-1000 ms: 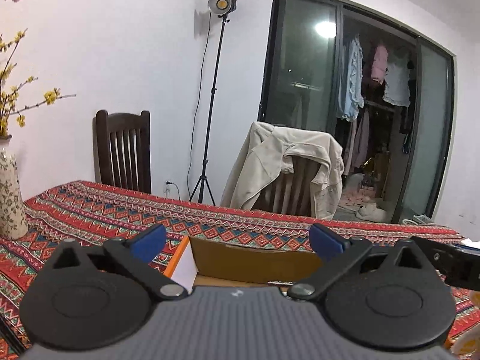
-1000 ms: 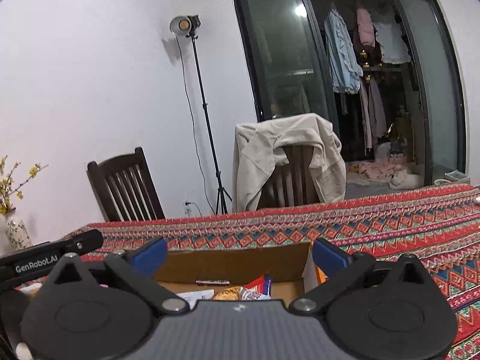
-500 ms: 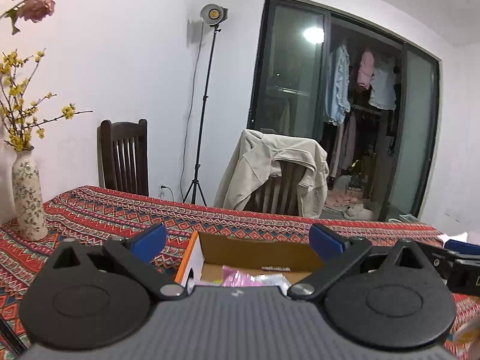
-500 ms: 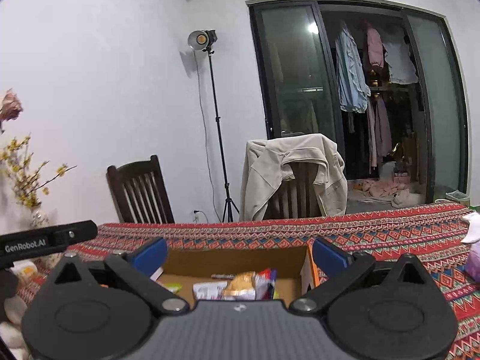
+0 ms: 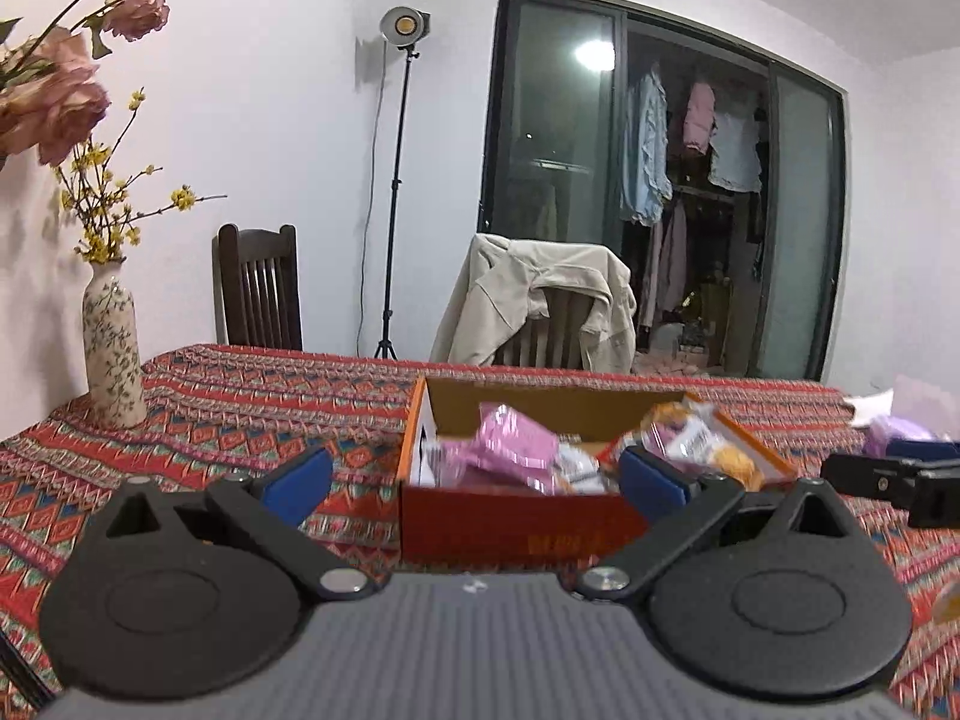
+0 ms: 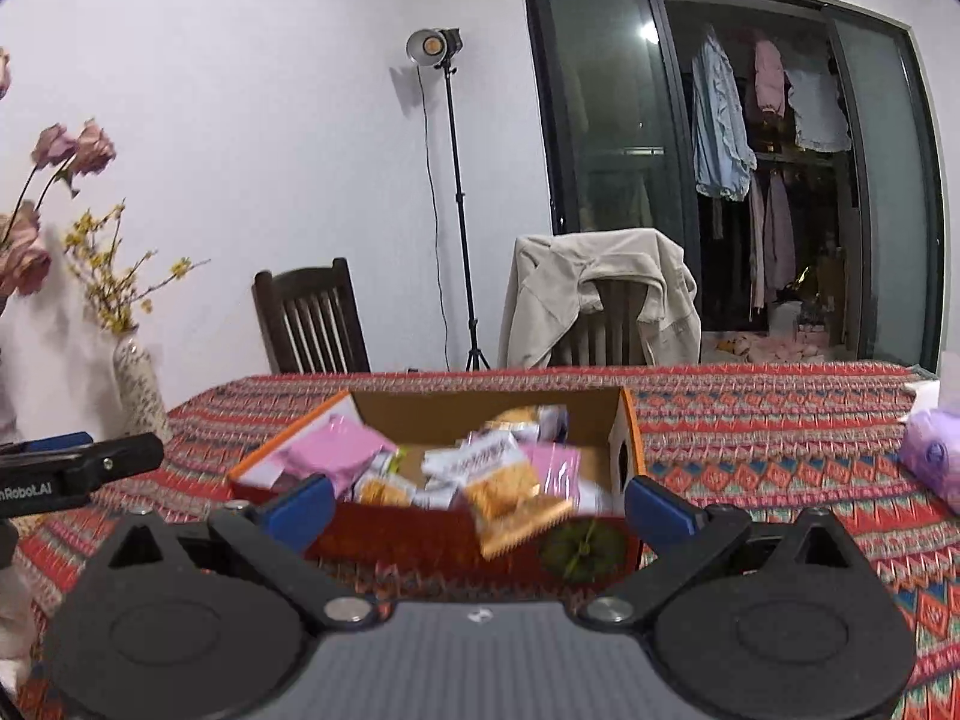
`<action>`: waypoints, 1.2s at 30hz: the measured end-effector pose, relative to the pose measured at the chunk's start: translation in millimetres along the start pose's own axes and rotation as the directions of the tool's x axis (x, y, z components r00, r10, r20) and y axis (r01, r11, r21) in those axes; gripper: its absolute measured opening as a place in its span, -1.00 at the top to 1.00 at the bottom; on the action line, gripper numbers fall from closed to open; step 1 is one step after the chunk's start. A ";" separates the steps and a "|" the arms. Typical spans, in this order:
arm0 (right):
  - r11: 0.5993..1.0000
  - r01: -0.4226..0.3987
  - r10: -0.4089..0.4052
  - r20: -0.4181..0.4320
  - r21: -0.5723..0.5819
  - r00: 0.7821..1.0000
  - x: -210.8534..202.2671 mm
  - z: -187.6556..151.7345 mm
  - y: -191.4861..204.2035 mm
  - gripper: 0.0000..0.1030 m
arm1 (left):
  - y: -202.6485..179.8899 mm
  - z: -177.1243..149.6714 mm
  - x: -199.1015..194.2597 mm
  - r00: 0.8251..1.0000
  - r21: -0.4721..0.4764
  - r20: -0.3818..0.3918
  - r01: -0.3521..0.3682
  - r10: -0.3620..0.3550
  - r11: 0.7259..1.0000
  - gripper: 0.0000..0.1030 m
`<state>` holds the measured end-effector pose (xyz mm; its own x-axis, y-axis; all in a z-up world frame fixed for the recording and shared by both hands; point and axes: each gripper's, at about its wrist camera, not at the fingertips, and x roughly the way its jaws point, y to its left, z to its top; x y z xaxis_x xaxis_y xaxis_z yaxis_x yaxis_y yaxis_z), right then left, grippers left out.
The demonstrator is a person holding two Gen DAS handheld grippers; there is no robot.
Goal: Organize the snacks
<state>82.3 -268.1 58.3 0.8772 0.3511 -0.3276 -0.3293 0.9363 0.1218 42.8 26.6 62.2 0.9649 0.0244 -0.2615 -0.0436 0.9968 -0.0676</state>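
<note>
Snack packets, pink and orange foil (image 6: 498, 480), fill the open orange cardboard box (image 5: 516, 525) on the red patterned tablecloth (image 5: 252, 414); my left gripper (image 5: 474, 477) and right gripper (image 6: 480, 507) both gape wide, empty.

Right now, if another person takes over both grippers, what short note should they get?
Left gripper: open, holding nothing, facing the box.
Right gripper: open, holding nothing, also facing the box.
The orange cardboard box sits on the patterned tablecloth with many snack packets loose inside; one leans over the near wall.
A purple packet lies on the cloth to the right, outside the box.
Done: most snacks are in the box.
Left: probably the leaning packet and the purple one.
</note>
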 end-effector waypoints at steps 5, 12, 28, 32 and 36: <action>1.000 0.006 -0.006 -0.019 -0.004 1.000 -14.8 -18.2 5.5 -1.00 | 1.7 -19.8 -19.3 1.000 0.034 -0.005 0.008 -0.008 0.999 -1.00; 1.000 0.012 -0.012 -0.065 0.009 0.998 -27.9 -43.6 8.6 -1.00 | 5.8 -38.6 -33.1 0.999 0.034 -0.028 0.029 -0.028 0.999 -1.00; 1.000 0.015 -0.014 -0.081 0.016 0.997 -36.9 -55.7 12.1 -1.00 | 5.7 -46.3 -41.2 0.998 0.036 -0.037 0.045 -0.044 0.998 -1.00; 1.000 0.016 -0.015 -0.085 0.019 0.996 -36.3 -56.8 11.4 -1.00 | 4.9 -47.4 -41.1 0.998 0.038 -0.039 0.045 -0.044 0.998 -1.00; 1.000 0.016 -0.014 -0.086 0.020 0.996 -36.0 -57.8 11.3 -1.00 | 4.9 -47.8 -40.6 0.998 0.038 -0.041 0.045 -0.044 0.998 -1.00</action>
<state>26.9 -270.2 17.3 0.8481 0.3368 -0.4091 -0.3085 0.9415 0.1356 -9.0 26.8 26.5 0.9546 -0.0223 -0.2972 0.0100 0.9990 -0.0428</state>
